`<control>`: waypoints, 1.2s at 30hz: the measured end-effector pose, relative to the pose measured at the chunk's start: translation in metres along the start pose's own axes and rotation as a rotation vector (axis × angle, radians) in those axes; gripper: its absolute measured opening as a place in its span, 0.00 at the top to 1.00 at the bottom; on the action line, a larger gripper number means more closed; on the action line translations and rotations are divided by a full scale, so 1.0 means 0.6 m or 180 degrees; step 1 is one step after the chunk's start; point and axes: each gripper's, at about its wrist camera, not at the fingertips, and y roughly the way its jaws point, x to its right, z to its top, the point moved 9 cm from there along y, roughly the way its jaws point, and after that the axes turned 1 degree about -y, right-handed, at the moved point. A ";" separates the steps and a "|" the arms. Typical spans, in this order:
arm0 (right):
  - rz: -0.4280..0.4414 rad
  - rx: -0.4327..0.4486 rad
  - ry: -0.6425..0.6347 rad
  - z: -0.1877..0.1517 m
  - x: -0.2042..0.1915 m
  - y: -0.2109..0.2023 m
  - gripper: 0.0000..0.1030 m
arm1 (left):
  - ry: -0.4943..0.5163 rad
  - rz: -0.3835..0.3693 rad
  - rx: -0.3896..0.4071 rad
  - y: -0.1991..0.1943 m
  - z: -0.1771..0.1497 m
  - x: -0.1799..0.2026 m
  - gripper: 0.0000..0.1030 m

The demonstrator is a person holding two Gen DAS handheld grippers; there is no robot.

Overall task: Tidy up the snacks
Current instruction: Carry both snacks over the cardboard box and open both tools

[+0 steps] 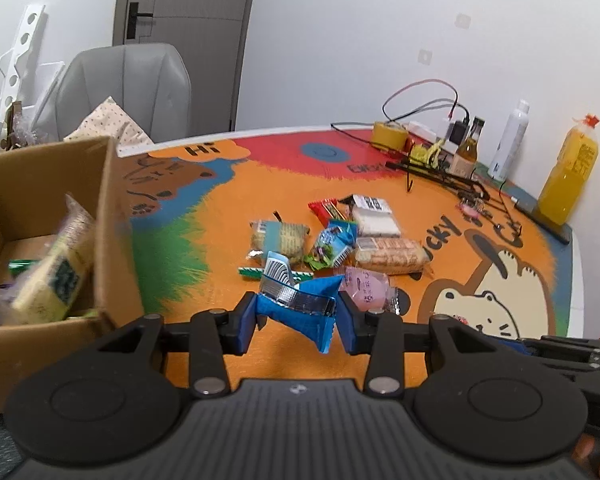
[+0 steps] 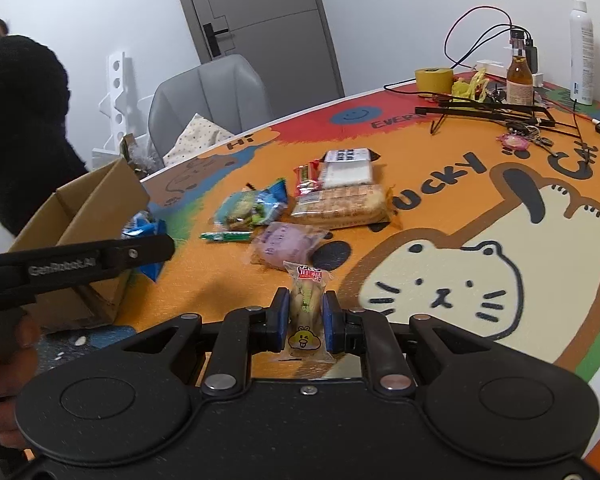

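Two grippers, each pinching a snack above the bench.
Left gripper (image 1: 298, 316), tilted down beside the cardboard box (image 1: 100, 200), clamps a blue packet (image 1: 312, 312); right gripper (image 2: 306, 316), near the bench's front edge, squeezes a clear snack packet (image 2: 306, 308).

I see white walls (image 1: 380, 40), a grey door (image 2: 260, 12), a grey padded chair (image 1: 128, 84), a table (image 2: 440, 208) with a cartoon-cat cover

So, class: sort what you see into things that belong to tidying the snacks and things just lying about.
Job: blue packet in left gripper; clear packet in right gripper; cardboard box; loose snacks.
Lying about: tape roll; orange bottle; cables.
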 end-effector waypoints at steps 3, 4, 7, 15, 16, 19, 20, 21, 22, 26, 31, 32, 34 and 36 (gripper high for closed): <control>0.0053 -0.0064 -0.0032 -0.001 -0.019 0.003 0.85 | -0.0008 0.0014 0.0057 -0.024 0.007 -0.010 0.61; 0.0079 -0.0087 -0.0044 -0.001 -0.027 0.003 0.85 | -0.0016 0.0025 0.0059 -0.030 0.008 -0.013 0.61; 0.0154 -0.0126 -0.0083 0.010 -0.050 0.002 0.85 | -0.0047 0.0052 0.0045 -0.048 0.014 -0.027 0.61; 0.0248 -0.0097 -0.0271 0.065 -0.103 -0.007 0.85 | -0.0075 0.0064 0.0075 -0.099 0.038 -0.053 0.61; 0.0266 -0.0090 -0.0292 0.071 -0.111 -0.009 0.85 | -0.0082 0.0066 0.0099 -0.106 0.042 -0.055 0.61; 0.0313 -0.0064 -0.0344 0.084 -0.136 -0.013 0.85 | -0.0119 0.0084 0.0185 -0.129 0.055 -0.064 0.61; 0.0318 -0.0055 -0.0356 0.088 -0.142 -0.014 0.85 | -0.0130 0.0094 0.0213 -0.135 0.060 -0.069 0.61; 0.0320 -0.0045 -0.0376 0.092 -0.150 -0.015 0.85 | -0.0142 0.0115 0.0243 -0.142 0.065 -0.075 0.61; 0.0328 -0.0041 -0.0393 0.096 -0.158 -0.014 0.85 | -0.0154 0.0137 0.0266 -0.147 0.069 -0.081 0.61; 0.0352 -0.0036 -0.0439 0.110 -0.187 -0.011 0.85 | -0.0217 0.0226 0.0324 -0.160 0.083 -0.112 0.61; 0.0442 -0.0018 -0.0470 0.130 -0.226 -0.005 0.85 | -0.0309 0.0347 0.0364 -0.171 0.095 -0.159 0.61; 0.0462 -0.0016 -0.0489 0.133 -0.236 -0.004 0.85 | -0.0334 0.0365 0.0367 -0.172 0.096 -0.169 0.61; 0.0510 -0.0021 -0.0535 0.138 -0.257 0.001 0.85 | -0.0383 0.0416 0.0369 -0.173 0.098 -0.189 0.60; 0.0561 -0.0032 -0.0574 0.140 -0.277 0.004 0.85 | -0.0422 0.0464 0.0353 -0.172 0.097 -0.208 0.60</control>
